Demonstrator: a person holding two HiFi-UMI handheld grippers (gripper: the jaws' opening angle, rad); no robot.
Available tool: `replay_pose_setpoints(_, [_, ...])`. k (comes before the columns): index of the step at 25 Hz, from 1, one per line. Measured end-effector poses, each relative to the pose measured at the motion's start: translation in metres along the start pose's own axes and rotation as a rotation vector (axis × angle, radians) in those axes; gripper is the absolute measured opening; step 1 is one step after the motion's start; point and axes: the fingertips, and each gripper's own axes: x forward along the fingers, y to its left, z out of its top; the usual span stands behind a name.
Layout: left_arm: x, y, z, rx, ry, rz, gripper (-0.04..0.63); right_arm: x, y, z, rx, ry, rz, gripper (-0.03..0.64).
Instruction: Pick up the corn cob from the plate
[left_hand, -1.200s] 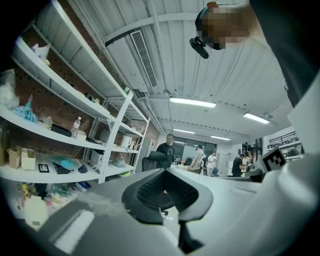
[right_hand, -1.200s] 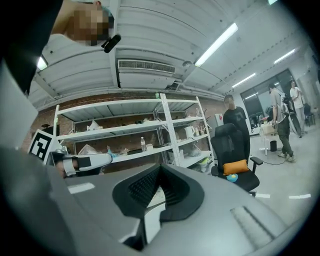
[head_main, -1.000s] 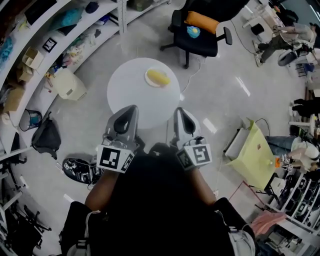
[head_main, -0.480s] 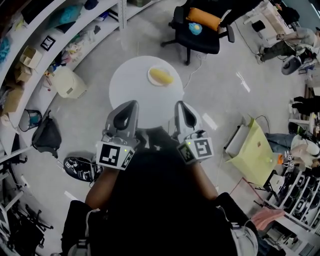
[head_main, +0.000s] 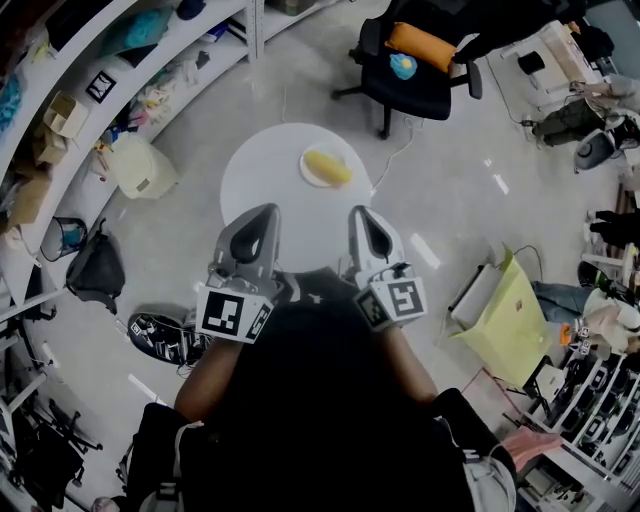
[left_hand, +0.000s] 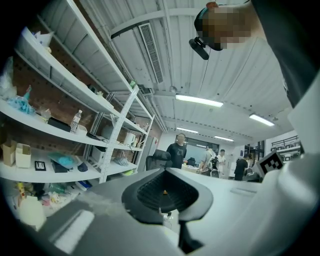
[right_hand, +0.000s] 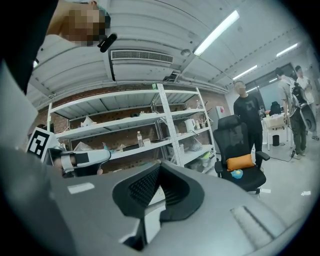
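Observation:
A yellow corn cob (head_main: 328, 166) lies on a small white plate (head_main: 308, 172) at the far right part of a round white table (head_main: 270, 190). My left gripper (head_main: 262, 214) and right gripper (head_main: 358, 214) are held side by side over the table's near edge, well short of the plate. Both point level towards it. Each has its jaws shut with nothing between them. In the left gripper view the left gripper (left_hand: 166, 192) shows closed pads, and the right gripper (right_hand: 158, 189) looks the same in its own view. Neither gripper view shows the corn clearly.
A black office chair (head_main: 420, 60) with an orange cushion stands beyond the table. White shelving (head_main: 110, 80) full of items curves along the left. On the floor are a white canister (head_main: 140, 165), a black bag (head_main: 95, 272) and a yellow-green bag (head_main: 510, 318). People (left_hand: 177, 150) stand far off.
The person has stepped towards the table, carrying both grippers forward. The table and plate now sit a little closer to the gripper tips. Both jaws stay shut.

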Motion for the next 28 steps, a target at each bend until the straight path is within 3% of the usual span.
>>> replay_pose_setpoints(10, [0.066, 0.007, -0.017, -0.017, 0.038, 0.038, 0.003, 0.044, -0.046, -0.009, 0.060, 0.038, 0.061, 0.009])
replay_pose_setpoints(28, [0.138, 0.049, -0.077, -0.098, 0.128, 0.118, 0.003, 0.121, -0.115, -0.091, 0.089, 0.253, 0.049, 0.009])
